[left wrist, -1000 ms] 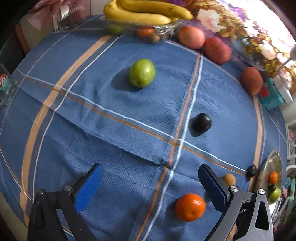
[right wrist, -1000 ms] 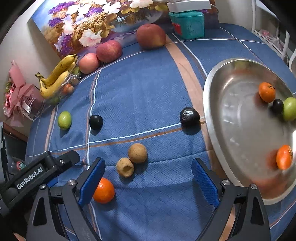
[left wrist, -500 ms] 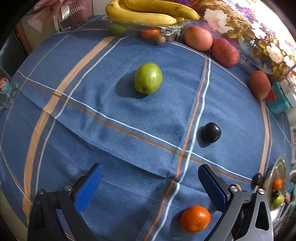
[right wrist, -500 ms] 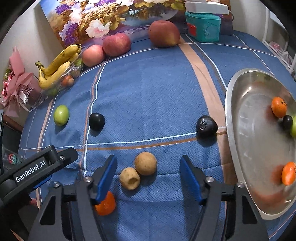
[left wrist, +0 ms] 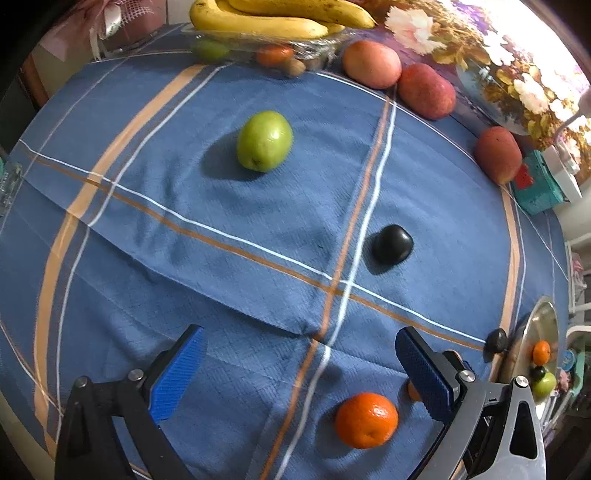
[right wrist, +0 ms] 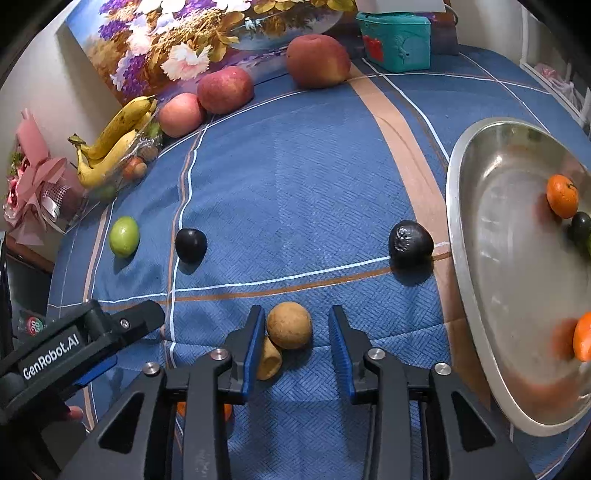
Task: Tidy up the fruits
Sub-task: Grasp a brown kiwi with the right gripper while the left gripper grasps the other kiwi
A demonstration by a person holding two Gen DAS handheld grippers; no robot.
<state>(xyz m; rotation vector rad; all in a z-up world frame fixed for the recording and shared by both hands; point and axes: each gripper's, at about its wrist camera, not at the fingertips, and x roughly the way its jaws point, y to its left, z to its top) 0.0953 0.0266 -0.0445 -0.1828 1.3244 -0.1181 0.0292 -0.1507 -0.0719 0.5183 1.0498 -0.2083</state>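
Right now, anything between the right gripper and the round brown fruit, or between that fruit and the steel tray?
Right gripper is open around the round brown fruit; a second brown fruit touches it by the left finger. Nothing visible blocks the cloth path to the steel tray; the wrinkled black fruit sits farther back.

White lettering reading "GenRobot.AI" runs along the black body of the left gripper (right wrist: 110,328), seen in the right wrist view. No other text is legible.

Both wrist cams are hovering low over the tabletop (left wrist: 147,240), left one facing the bananas (left wrist: 280,18), right one the painting (right wrist: 184,33); both are catching the green fruit (left wrist: 264,141) and tray (right wrist: 517,258).
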